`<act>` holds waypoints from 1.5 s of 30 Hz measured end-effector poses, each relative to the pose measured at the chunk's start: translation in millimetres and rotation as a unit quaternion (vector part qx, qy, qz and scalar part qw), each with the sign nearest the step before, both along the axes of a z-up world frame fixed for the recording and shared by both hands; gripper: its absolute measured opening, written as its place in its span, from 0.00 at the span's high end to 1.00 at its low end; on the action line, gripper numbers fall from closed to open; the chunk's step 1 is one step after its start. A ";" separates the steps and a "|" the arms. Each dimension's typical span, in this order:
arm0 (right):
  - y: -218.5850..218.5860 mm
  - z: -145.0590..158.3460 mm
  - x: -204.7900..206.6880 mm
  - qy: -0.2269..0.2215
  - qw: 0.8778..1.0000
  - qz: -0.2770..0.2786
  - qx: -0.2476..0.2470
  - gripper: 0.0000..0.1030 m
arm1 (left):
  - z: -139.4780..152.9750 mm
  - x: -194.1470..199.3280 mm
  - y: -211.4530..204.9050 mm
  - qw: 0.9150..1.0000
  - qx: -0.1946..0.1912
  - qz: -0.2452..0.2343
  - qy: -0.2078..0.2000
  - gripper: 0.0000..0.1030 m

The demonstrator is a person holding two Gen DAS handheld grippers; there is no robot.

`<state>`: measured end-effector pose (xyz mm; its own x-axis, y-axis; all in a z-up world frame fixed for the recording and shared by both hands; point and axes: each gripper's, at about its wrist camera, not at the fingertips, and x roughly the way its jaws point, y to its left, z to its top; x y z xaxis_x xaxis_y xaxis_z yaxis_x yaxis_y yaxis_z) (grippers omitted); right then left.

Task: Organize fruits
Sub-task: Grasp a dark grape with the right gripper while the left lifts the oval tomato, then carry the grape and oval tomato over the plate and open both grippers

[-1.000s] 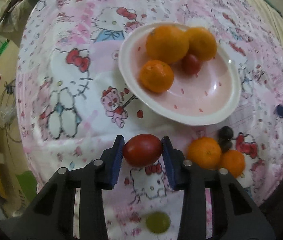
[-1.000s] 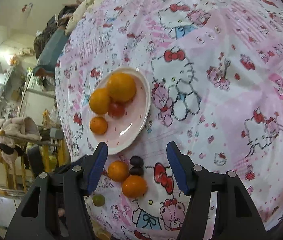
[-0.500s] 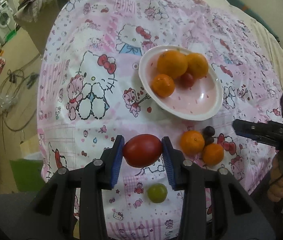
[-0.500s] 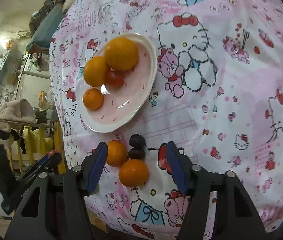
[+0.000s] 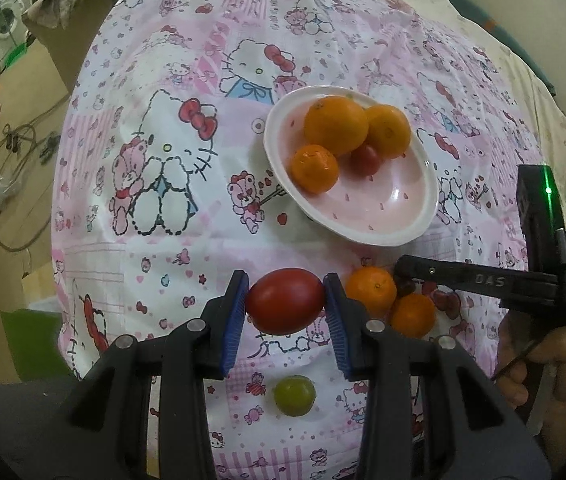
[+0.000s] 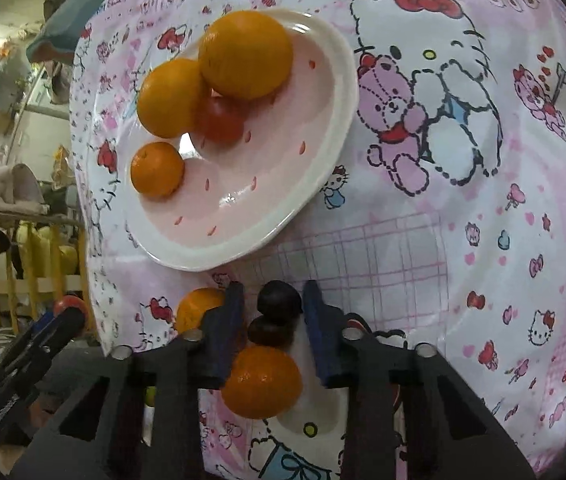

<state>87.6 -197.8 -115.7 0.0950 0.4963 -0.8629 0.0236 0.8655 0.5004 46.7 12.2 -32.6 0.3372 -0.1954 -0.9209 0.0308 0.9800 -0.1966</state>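
So the right gripper [image 6: 269, 312] just dropped in and its fingers pinched together around the two dark grapes [image 6: 277, 312] by the oranges, near the plate [image 6: 323, 184]; looks clamped, so probably plate-bound next. The left gripper [image 5: 286, 306] has its fingers clamped on the red tomato [image 5: 286, 306], lifted above the counter [image 5: 155, 248], long axis lying sideways from finger to finger. Green grape [image 5: 295, 395] untouched.

small orange [image 6: 197, 309]: half hidden behind my right jaw's left finger.
lower dark fruit [image 6: 269, 331]: partly covered by the orange [image 6: 261, 382] in front.
my right jaws' tips: blurred; contact with the dark fruit unclear.
green fruit [image 6: 149, 396]: only a sliver shows.
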 end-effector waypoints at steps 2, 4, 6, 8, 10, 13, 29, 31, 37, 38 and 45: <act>2.1 0.4 -0.7 -0.003 1.000 0.008 -0.009 0.77 | -0.3 0.1 -1.5 1.000 0.001 -0.003 0.000 0.67; 2.9 3.0 -0.9 -0.008 1.000 0.014 -0.005 0.77 | -0.8 0.5 -2.3 1.000 0.001 -0.003 0.001 0.67; 0.6 3.7 -1.7 -0.009 1.000 0.010 -0.002 0.77 | -0.9 0.6 -3.0 1.000 0.004 -0.004 -0.001 0.67; -0.9 5.0 -3.0 -0.011 1.000 0.010 -0.001 0.77 | -1.7 1.0 -4.6 1.000 0.012 -0.006 -0.004 0.67; -3.1 8.2 -4.2 -0.016 1.000 0.009 0.000 0.77 | -4.6 2.7 -5.0 1.000 0.018 -0.007 -0.006 0.67; -11.4 14.3 -8.0 -0.024 1.000 0.002 0.003 0.77 | -12.6 7.9 -2.7 0.999 0.042 -0.004 -0.007 0.67; -73.3 79.8 -8.5 -0.107 0.991 -0.065 0.047 0.77 | 5.3 36.1 22.1 0.998 0.039 0.031 -0.045 0.67; -77.8 84.9 0.4 -0.113 0.990 -0.065 0.049 0.77 | 4.0 48.0 25.1 0.998 0.030 0.036 -0.038 0.67; -85.4 94.9 37.1 -0.130 0.988 -0.066 0.057 0.77 | 1.4 76.1 23.1 0.999 0.013 0.032 -0.032 0.67; -84.7 94.1 43.3 -0.129 0.988 -0.064 0.055 0.77 | 0.6 81.2 20.3 0.999 0.018 0.026 -0.032 0.67; -78.5 77.1 71.8 -0.115 0.991 -0.056 0.041 0.77 | -11.3 112.5 5.5 0.999 0.026 -0.008 -0.035 0.67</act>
